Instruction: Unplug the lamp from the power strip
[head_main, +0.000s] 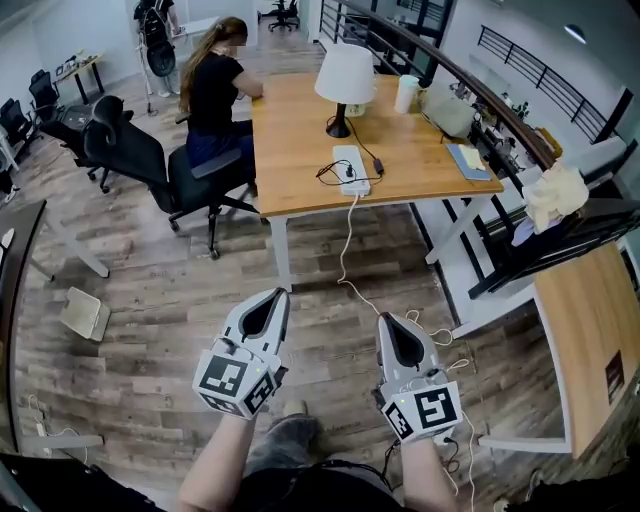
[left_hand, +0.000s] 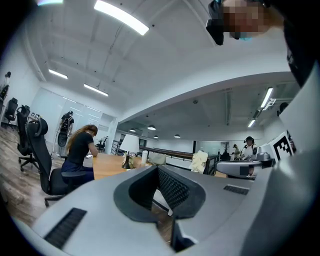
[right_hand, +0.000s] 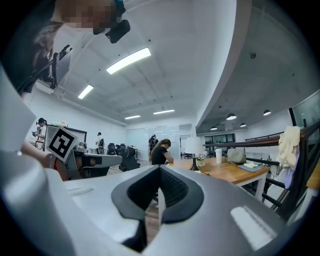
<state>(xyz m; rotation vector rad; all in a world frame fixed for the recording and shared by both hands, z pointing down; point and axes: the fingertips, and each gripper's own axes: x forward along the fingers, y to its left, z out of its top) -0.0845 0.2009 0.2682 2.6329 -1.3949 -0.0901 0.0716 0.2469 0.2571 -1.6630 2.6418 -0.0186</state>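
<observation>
A white-shaded lamp (head_main: 345, 78) stands on the wooden table (head_main: 290, 150) far ahead of me. Beside it lies a white power strip (head_main: 351, 168) with a black cable (head_main: 335, 175) coiled over it and a black plug (head_main: 378, 166) at its right. The strip's white cord (head_main: 345, 250) hangs down to the floor. My left gripper (head_main: 272, 297) and right gripper (head_main: 393, 322) are held low over the floor, well short of the table. Both are shut with nothing between the jaws. The lamp (left_hand: 130, 145) shows small in the left gripper view, and the lamp (right_hand: 192, 146) in the right gripper view.
A person (head_main: 215, 85) sits at the table's far left on a black office chair (head_main: 150, 160). A cup (head_main: 406, 93), a bag (head_main: 447, 110) and a blue notebook (head_main: 467, 160) lie on the table's right side. A dark railing (head_main: 560, 230) and another wooden table (head_main: 590, 340) stand at the right.
</observation>
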